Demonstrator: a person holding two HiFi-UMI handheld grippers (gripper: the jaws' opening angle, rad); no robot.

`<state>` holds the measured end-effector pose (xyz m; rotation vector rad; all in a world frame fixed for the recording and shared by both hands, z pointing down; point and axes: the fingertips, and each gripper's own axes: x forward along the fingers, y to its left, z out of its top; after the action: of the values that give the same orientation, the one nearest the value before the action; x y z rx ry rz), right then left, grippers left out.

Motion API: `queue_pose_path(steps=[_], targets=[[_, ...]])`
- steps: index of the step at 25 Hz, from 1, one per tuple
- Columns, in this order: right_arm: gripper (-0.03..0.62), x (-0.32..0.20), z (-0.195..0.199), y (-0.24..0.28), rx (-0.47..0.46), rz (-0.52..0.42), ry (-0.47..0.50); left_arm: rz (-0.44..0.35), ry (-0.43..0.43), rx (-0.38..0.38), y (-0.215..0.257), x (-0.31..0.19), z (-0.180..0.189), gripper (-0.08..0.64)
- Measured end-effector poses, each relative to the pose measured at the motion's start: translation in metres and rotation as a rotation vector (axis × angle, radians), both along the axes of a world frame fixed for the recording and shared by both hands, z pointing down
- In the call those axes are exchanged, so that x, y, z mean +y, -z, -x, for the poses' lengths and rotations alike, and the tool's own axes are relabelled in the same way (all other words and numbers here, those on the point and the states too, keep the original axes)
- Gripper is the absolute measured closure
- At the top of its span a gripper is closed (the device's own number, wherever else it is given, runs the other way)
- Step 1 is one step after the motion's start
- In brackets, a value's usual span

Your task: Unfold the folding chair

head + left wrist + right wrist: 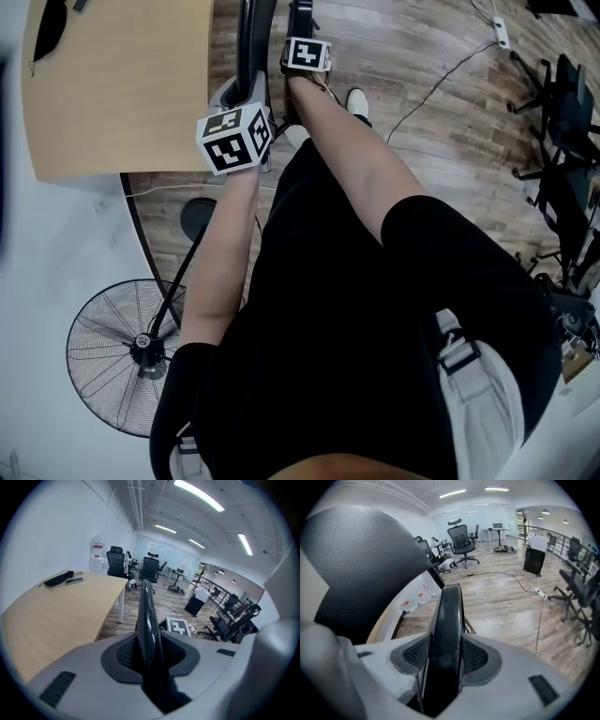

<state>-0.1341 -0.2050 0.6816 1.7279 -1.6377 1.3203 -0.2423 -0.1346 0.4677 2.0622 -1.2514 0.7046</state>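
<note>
The folded chair shows as black frame tubes (249, 42) standing upright in front of me on the wood floor. My left gripper (246, 89) is shut on one tube, and in the left gripper view that tube (146, 616) runs up between the pads of the left gripper (149, 656). My right gripper (300, 26) grips the frame farther away. In the right gripper view a black bar (449, 620) is pinched in the right gripper (444, 667), with the chair's black padded panel (361, 564) close on the left.
A light wooden desk (122, 84) stands just left of the chair. A pedestal fan (141, 349) lies low at the left. Black office chairs (562, 122) and a cable (441, 80) are on the floor to the right. My own legs fill the lower head view.
</note>
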Motion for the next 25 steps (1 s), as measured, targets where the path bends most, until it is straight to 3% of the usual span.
queue_pose_path(steps=[5, 9, 25], targets=[[0.393, 0.012, -0.015, 0.007, -0.026, 0.006, -0.041, -0.002, -0.031, 0.021, 0.000, 0.004, -0.004, 0.471], [0.393, 0.014, -0.021, -0.008, -0.047, 0.002, -0.021, -0.003, -0.054, 0.042, -0.001, 0.005, -0.007, 0.471], [0.393, 0.039, -0.089, -0.031, -0.218, 0.029, -0.030, 0.049, -0.040, 0.059, -0.018, -0.002, 0.011, 0.471]])
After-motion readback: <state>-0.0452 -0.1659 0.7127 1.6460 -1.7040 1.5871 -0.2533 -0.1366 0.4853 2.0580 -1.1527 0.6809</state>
